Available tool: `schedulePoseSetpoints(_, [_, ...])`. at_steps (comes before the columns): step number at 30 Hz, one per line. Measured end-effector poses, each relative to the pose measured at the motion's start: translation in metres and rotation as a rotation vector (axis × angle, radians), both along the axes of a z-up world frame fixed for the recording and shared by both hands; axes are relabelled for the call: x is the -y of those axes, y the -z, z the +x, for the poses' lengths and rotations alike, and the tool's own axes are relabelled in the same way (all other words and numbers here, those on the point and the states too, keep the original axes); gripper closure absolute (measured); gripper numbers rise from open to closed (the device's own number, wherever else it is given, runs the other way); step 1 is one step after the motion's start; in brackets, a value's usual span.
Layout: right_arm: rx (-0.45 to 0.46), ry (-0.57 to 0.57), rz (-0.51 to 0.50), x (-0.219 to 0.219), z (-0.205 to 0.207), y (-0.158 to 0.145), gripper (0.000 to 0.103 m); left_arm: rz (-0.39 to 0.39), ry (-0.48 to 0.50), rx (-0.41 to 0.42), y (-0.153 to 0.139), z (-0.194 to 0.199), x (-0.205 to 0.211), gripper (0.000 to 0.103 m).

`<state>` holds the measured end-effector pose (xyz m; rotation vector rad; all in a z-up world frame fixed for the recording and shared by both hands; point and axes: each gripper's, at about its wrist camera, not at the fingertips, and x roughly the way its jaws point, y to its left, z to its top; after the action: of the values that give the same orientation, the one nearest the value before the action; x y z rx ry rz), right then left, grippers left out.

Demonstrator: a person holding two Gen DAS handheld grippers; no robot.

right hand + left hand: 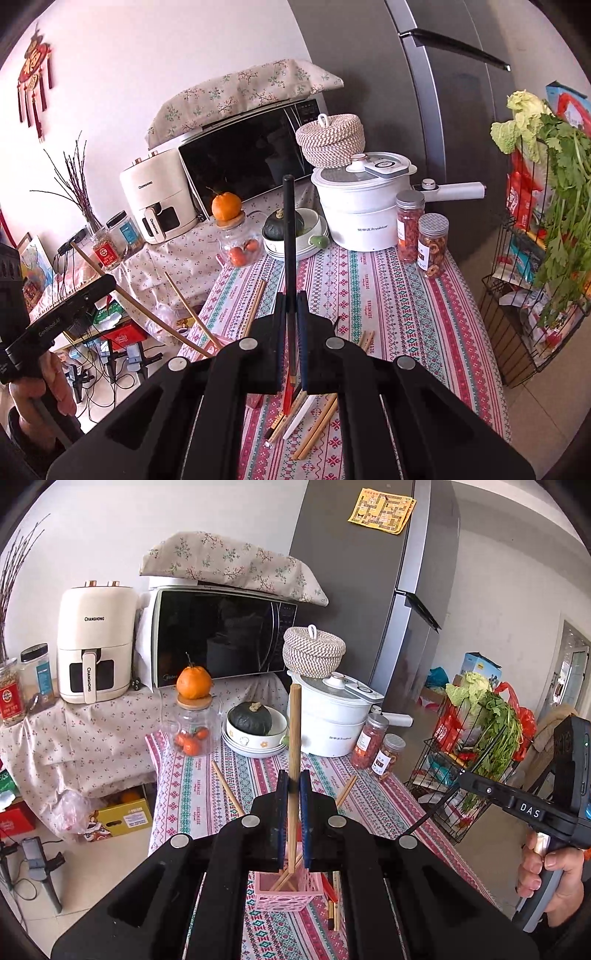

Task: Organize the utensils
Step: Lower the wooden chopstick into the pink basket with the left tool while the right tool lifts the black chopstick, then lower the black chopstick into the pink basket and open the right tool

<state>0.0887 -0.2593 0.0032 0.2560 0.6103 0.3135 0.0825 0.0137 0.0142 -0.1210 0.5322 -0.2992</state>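
I am working in a lived-in home kitchen. Ahead of me a tall grey fridge [354, 590] carries a yellow paper on its door, and a black microwave [221, 638] sits under a flowered cloth beside a cream air fryer [96, 642]. My table [369, 295] wears a bright patterned cloth and holds a white electric pot [364, 206], jars of dried food [432, 243], a squash in stacked bowls [255, 731] and an orange on a glass jar [194, 716]. A wire rack [476, 746] of leafy greens stands by the fridge, and a red knot ornament [33, 77] hangs on the wall.
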Motion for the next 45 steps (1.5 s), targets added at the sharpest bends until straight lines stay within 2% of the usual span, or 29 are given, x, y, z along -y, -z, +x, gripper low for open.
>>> schedulePoseSetpoints(3, [-0.004,-0.013,-0.001,-0.004,0.001,0.002,0.097,0.032,-0.008,-0.061,0.016,0.013,0.0,0.098])
schedulePoseSetpoints(9, [-0.009,-0.027,0.0,-0.008,0.001,0.004,0.097,0.031,-0.007,-0.189,0.047,0.036,-0.003,0.098])
schedulePoseSetpoints(14, [-0.014,-0.042,0.01,-0.011,0.001,0.004,0.097,0.033,-0.009,-0.227,0.063,0.049,-0.001,0.096])
schedulePoseSetpoints(15, [-0.012,-0.046,0.012,-0.012,0.0,0.003,0.097,0.027,-0.014,-0.231,0.064,0.051,-0.002,0.093])
schedulePoseSetpoints(17, [-0.005,-0.056,0.021,-0.014,-0.001,-0.001,0.097,0.014,-0.027,-0.24,0.065,0.052,-0.004,0.067])
schedulePoseSetpoints(18, [0.0,-0.061,0.026,-0.015,-0.002,-0.002,0.097,0.004,-0.032,-0.24,0.064,0.051,-0.006,0.06])
schedulePoseSetpoints(20, [0.014,-0.07,0.039,-0.017,-0.005,-0.007,0.097,-0.009,-0.045,-0.237,0.061,0.049,-0.008,0.036])
schedulePoseSetpoints(23, [0.034,-0.087,0.066,-0.021,-0.006,-0.014,0.097,0.012,-0.069,-0.221,0.055,0.041,-0.01,0.015])
schedulePoseSetpoints(25, [0.045,-0.099,0.085,-0.025,-0.006,-0.018,0.097,0.03,-0.092,-0.207,0.051,0.034,-0.013,0.007])
schedulePoseSetpoints(31, [0.055,-0.132,0.11,-0.042,-0.001,-0.022,0.097,0.048,-0.105,-0.212,0.052,0.02,-0.023,0.007])
schedulePoseSetpoints(34, [0.037,-0.135,0.097,-0.052,0.006,-0.016,0.097,0.082,-0.102,-0.235,0.06,0.017,-0.025,0.007])
schedulePoseSetpoints(45, [-0.102,-0.173,-0.02,-0.092,0.04,0.035,0.097,0.119,-0.095,-0.281,0.075,0.015,-0.026,0.007])
